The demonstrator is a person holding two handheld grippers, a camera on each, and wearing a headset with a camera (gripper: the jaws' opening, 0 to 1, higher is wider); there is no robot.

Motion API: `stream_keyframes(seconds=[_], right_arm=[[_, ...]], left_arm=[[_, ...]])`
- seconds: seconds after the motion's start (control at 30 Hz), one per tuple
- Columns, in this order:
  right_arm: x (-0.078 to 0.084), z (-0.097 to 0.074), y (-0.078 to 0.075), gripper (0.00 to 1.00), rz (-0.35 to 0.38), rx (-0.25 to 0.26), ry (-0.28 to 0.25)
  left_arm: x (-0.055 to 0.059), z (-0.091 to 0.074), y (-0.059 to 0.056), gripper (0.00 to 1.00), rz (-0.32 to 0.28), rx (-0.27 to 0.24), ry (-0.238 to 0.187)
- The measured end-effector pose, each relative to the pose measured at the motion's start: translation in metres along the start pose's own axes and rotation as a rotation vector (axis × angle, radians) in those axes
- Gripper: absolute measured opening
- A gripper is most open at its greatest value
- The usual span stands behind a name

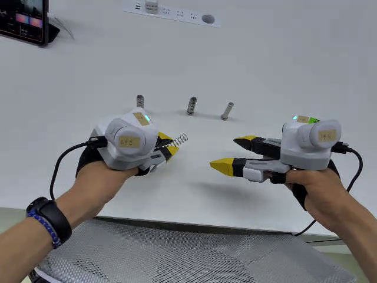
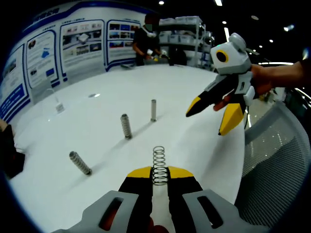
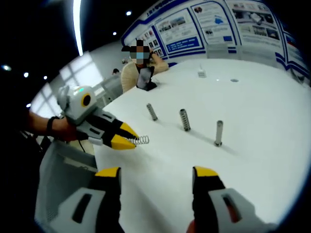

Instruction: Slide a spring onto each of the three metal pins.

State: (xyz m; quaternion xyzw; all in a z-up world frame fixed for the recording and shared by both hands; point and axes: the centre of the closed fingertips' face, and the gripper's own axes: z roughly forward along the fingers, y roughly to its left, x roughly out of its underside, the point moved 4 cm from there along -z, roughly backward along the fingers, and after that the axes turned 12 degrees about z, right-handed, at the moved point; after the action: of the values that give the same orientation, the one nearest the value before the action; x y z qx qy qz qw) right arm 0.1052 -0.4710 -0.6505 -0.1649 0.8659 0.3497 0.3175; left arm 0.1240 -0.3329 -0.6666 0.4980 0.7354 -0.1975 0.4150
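Pinched in the left hand-held gripper (image 1: 168, 146), the spring (image 1: 180, 140) is held by one end between the yellow tips. Its free length sticks out toward the pins, clear of the bench. Two pins already wear springs, the left pin (image 1: 140, 101) and the middle pin (image 1: 191, 105). The right pin (image 1: 227, 110) is bare, farther off and to the right of the held spring. The right hand-held gripper (image 1: 232, 154) hovers wide open and empty, nearer than that pin.

Likely trouble: with so short a grip, the spring could pivot or pop out if its open end meets the pin's top off-centre. A sideways nudge might also tip the pin if it only stands loose; I cannot tell whether it is fixed.

The bench (image 1: 283, 71) is plain white, with a power strip (image 1: 171, 12) and a screen (image 1: 23, 20) at the far edge and a mesh chair (image 1: 177, 253) at the near one. Posters (image 2: 73, 43) line the wall beyond.
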Motion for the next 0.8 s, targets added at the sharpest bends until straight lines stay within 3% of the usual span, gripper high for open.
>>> stream_keyframes(seconds=[0.4, 0.8], right_arm=[[-0.008, 0.019, 0.019, 0.47, 0.015, -0.086, 0.010], [-0.021, 0.028, 0.031, 0.31, 0.105, -0.148, -0.024]], left_arm=[[-0.006, -0.011, -0.007, 0.10, 0.011, 0.012, -0.021], [-0.018, -0.008, -0.013, 0.10, 0.037, 0.044, -0.044]])
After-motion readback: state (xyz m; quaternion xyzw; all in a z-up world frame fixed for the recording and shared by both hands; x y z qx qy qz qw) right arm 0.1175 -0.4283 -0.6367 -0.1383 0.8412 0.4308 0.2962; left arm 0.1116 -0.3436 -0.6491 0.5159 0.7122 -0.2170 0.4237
